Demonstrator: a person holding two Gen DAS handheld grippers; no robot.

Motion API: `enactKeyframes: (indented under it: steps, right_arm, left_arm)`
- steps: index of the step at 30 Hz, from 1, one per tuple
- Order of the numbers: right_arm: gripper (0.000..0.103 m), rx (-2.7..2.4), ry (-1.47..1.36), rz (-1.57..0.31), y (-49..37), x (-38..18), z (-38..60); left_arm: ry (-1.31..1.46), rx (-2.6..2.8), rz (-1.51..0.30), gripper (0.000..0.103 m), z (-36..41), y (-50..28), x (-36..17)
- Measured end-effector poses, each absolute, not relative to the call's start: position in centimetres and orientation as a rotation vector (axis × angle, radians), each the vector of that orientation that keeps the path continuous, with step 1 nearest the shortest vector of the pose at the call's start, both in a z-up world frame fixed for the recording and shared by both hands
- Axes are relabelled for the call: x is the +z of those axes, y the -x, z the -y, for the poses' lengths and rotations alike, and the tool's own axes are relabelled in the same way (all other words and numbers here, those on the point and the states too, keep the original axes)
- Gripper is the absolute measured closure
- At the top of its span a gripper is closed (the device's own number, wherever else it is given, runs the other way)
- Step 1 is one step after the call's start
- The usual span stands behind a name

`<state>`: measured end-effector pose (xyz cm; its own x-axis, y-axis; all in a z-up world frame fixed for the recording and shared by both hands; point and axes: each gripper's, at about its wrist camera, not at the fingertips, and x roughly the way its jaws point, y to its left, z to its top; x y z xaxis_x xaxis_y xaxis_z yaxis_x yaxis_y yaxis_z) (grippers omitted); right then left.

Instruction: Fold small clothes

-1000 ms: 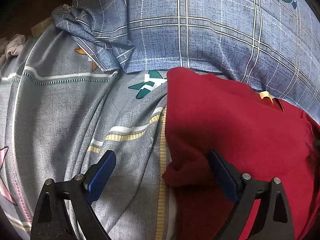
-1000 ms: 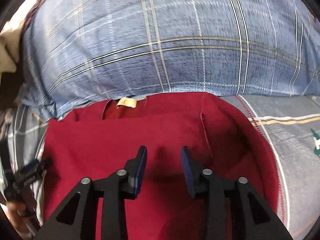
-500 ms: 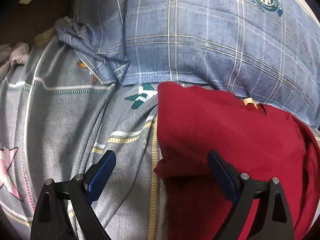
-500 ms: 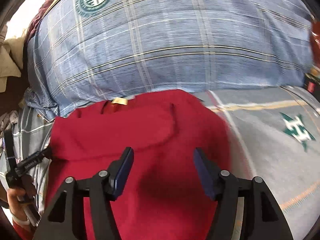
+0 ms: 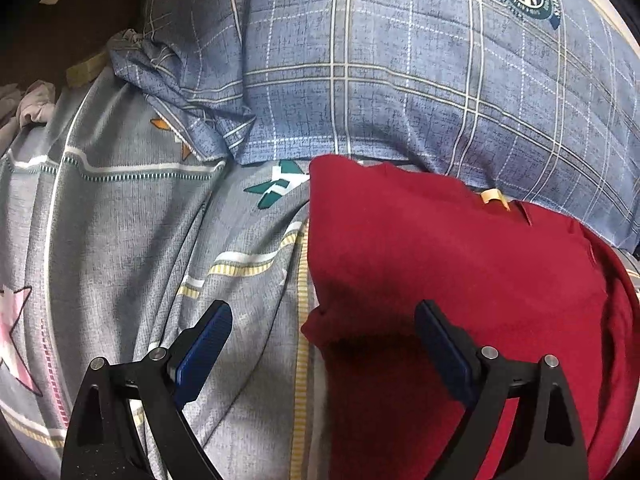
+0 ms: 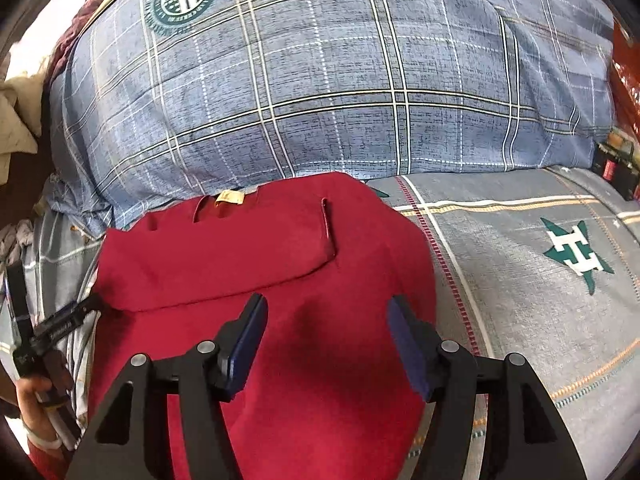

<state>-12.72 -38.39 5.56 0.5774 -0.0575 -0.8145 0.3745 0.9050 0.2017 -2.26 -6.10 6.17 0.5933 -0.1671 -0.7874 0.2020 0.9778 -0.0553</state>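
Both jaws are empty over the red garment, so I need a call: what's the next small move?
Probably bring the left gripper down on the red garment's near left corner and fold it across: that edge sits between its open jaws, while the right gripper hovers open mid-cloth.

The red garment [image 6: 280, 360] is a soft matt knit, kinda fuzzy, with a small tan cloth label at the collar. The bedsheet [image 5: 120, 240] and plaid pillow [image 6: 320, 100] are woven cotton-looking cloth, matt with a printed texture (faded denim look). Gripper pads [image 5: 206, 344] are ribbed blue rubber on matt black plastic arms with shiny metal pins.
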Motion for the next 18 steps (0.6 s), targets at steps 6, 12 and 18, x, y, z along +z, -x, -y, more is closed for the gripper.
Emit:
enactKeyframes:
  steps: [6, 12, 18]
  right_arm:
    - [0.039, -0.334, -0.339, -0.972, 17.7, 5.4, 38.9]
    - [0.043, -0.269, -0.433, -1.053, 22.3, 2.9, 38.0]
    - [0.091, -0.206, -0.371, -1.061, 21.6, 1.9, 36.0]
  left_arm:
    - [-0.044, -0.247, -0.887, 0.010, 5.9, 3.5, 7.0]
    - [-0.074, -0.277, -0.882, 0.010, 6.2, 5.0, 7.3]
    - [-0.072, -0.272, -0.893, 0.010, 5.9, 5.2, 7.0]
